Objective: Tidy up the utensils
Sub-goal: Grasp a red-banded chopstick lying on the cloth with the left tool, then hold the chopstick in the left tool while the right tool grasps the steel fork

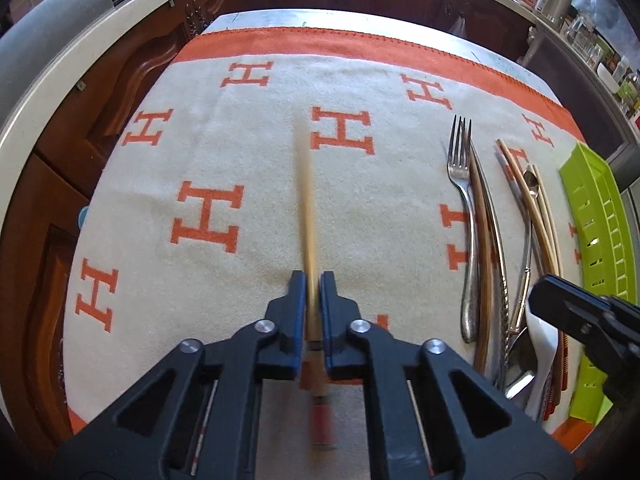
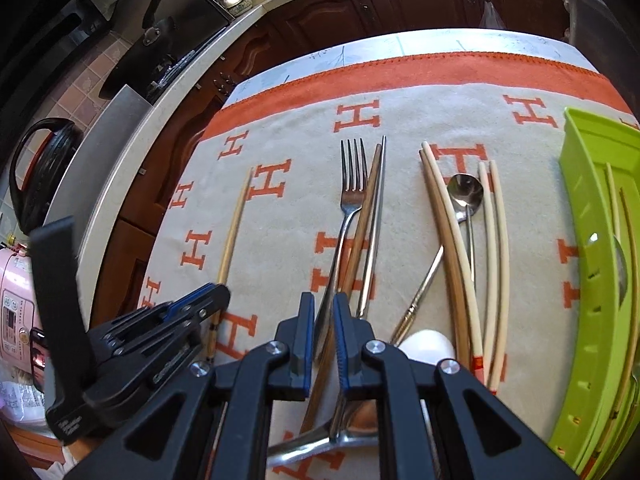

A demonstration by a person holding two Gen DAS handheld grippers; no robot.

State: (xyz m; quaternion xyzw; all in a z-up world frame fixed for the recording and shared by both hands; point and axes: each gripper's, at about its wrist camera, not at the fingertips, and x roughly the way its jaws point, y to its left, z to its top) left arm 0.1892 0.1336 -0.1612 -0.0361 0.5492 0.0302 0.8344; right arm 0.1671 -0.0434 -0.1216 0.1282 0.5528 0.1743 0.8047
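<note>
Counted on the H-patterned cloth (image 1: pixel 240 160) over the counter (image 2: pixel 440 46): one fork (image 2: pixel 354 184), one brown chopstick (image 2: pixel 366 216), one metal chopstick (image 2: pixel 378 208), four pale chopsticks (image 2: pixel 442 220), one small spoon (image 2: pixel 464 192), one white spoon (image 2: pixel 426 344), plus a lone bamboo chopstick (image 1: pixel 306 200). Fork, brown and metal chopsticks bunched straight ahead of the right gripper (image 2: pixel 323 300); pale chopsticks and small spoon ahead and to the right of its jaws, crossing one another, with the white spoon just right of the jaws, partly hidden behind them. Further right, a green tray (image 2: pixel 580 200) with at least two sticks already inside. Left gripper (image 1: pixel 312 278) well to the left of the pile, jaws clamped together on the bamboo chopstick near its marked end, the long part running straight ahead along the cloth. Right jaws nearly together, only a slit between; fork handle and brown chopstick seen through that slit, contact impossible to tell.
</note>
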